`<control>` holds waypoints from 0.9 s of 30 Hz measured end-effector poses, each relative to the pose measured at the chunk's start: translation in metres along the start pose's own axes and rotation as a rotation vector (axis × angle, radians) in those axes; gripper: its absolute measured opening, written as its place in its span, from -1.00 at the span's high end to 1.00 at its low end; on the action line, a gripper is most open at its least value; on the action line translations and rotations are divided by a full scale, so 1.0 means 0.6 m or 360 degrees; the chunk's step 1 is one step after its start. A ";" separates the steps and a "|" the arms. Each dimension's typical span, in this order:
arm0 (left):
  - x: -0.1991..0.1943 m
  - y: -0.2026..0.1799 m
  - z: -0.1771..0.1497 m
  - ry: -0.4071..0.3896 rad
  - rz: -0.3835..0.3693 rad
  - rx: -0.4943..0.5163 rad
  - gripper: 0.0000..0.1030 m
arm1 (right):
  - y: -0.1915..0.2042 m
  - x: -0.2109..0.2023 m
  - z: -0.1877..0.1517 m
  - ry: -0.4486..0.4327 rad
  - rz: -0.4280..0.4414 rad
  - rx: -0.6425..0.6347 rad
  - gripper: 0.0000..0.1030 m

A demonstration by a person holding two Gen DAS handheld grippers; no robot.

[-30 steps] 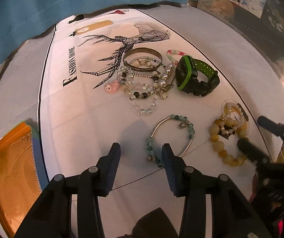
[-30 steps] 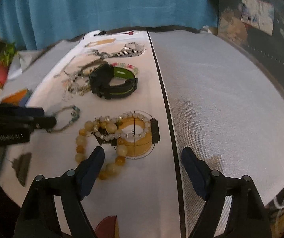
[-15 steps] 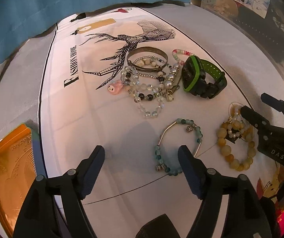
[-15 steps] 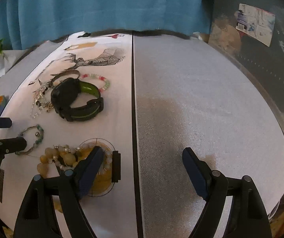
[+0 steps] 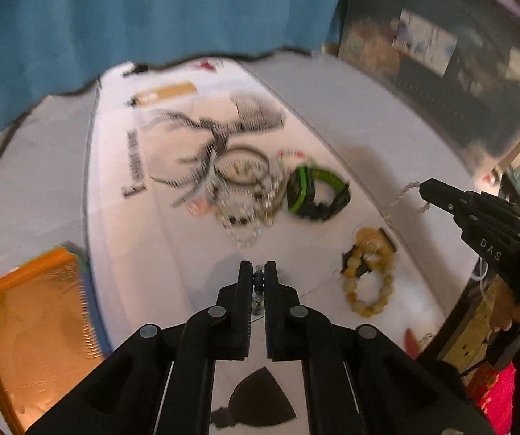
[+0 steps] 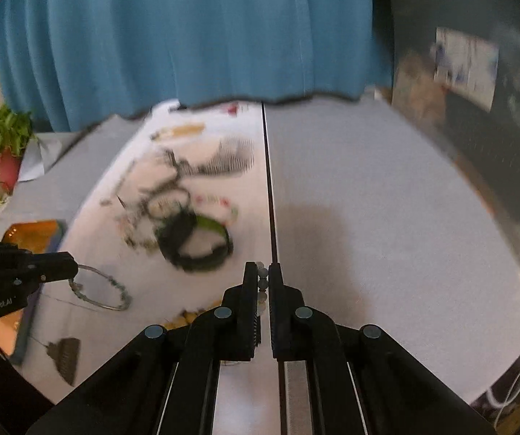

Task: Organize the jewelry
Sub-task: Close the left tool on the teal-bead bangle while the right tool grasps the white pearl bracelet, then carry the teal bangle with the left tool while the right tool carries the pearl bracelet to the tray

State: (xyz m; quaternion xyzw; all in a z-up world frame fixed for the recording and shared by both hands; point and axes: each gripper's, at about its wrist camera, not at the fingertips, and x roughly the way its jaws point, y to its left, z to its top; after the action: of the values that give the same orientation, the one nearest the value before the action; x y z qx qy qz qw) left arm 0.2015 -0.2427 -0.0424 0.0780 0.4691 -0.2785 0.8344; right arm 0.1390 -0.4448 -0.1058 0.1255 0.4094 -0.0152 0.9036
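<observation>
The green-beaded silver wire bracelet [image 6: 100, 290] hangs pinched in my left claw [image 5: 259, 275], whose jaws have just closed on it. My right claw [image 6: 263, 275] has just closed on a pale bead strand [image 5: 410, 195]. At twelve o'clock lies the black-and-green watch [image 5: 318, 194].

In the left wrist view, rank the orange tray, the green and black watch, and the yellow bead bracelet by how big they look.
1. Orange tray, though it sits nearest the camera.
2. Watch.
3. Yellow bead bracelet, close to the watch in size; blur makes that order unsure.
</observation>
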 end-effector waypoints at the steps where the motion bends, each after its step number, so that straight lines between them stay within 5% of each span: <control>1: -0.017 0.000 -0.001 -0.0028 0.0001 -0.0008 0.93 | 0.005 -0.016 0.007 -0.0030 -0.0018 -0.0018 0.88; 10: -0.166 0.011 -0.058 -0.0182 0.0041 -0.0062 0.93 | 0.071 -0.127 0.020 -0.0157 -0.0035 -0.0102 0.88; 27: -0.361 0.067 -0.308 -0.0297 0.0222 -0.0201 0.93 | 0.296 -0.319 -0.149 -0.0144 0.0251 -0.0387 0.88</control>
State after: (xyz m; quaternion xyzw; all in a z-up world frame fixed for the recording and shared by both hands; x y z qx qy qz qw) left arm -0.0010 -0.0519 0.0299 0.0316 0.3993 -0.1957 0.8951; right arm -0.0311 -0.2661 0.0180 0.0460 0.3559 0.0999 0.9280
